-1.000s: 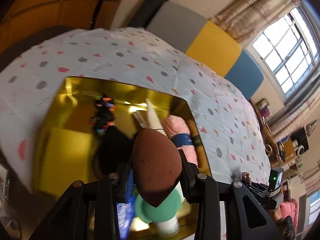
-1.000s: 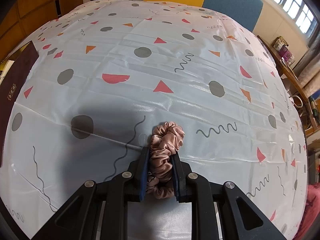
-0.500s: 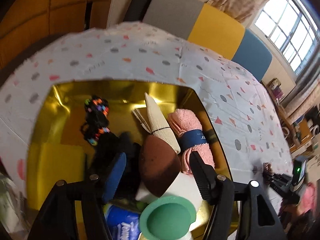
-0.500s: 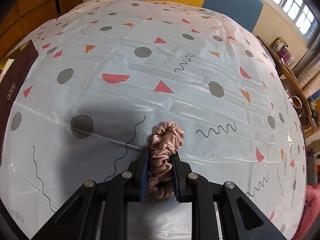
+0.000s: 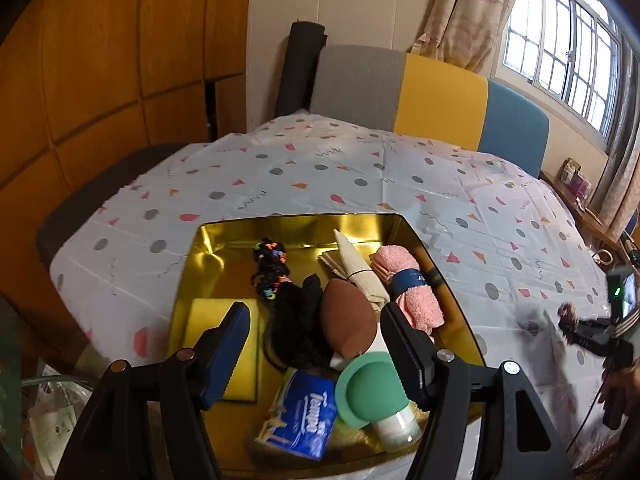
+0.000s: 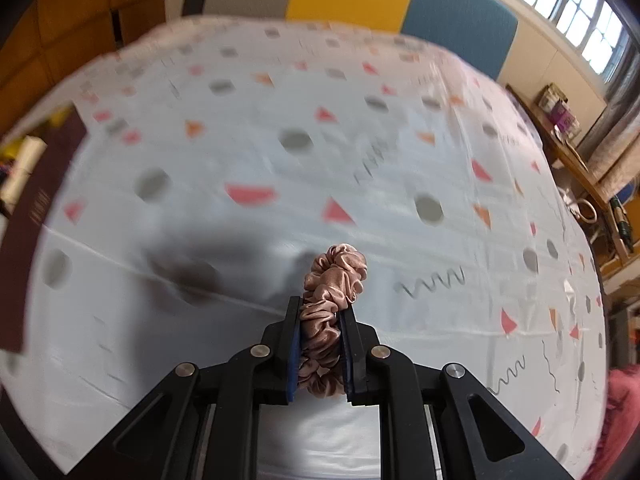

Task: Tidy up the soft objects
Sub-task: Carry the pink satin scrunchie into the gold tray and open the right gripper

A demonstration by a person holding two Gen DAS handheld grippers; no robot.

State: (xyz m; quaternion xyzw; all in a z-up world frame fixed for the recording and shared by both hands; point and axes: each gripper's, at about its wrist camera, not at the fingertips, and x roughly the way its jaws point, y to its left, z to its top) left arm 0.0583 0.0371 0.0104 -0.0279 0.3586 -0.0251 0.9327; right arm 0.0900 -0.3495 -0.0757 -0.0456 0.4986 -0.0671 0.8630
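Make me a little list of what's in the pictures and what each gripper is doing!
left gripper: open, above the gold tin
right gripper: shut on the pink satin scrunchie, over the patterned tablecloth
shiny gold rectangular tin: holds brown egg-shaped makeup sponge, rolled pink towel, yellow sponge block, blue tissue pack
left to do: scrunchie not yet in the tin

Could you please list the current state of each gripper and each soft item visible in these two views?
left gripper: open, empty, above the tin.
right gripper: shut on the pink scrunchie.
brown sponge: lying loose in the gold tin.
pink towel: rolled, banded, in the tin.
yellow sponge: flat in the tin.
tissue pack: in the tin, sealed.
beige cloth: folded, tied.
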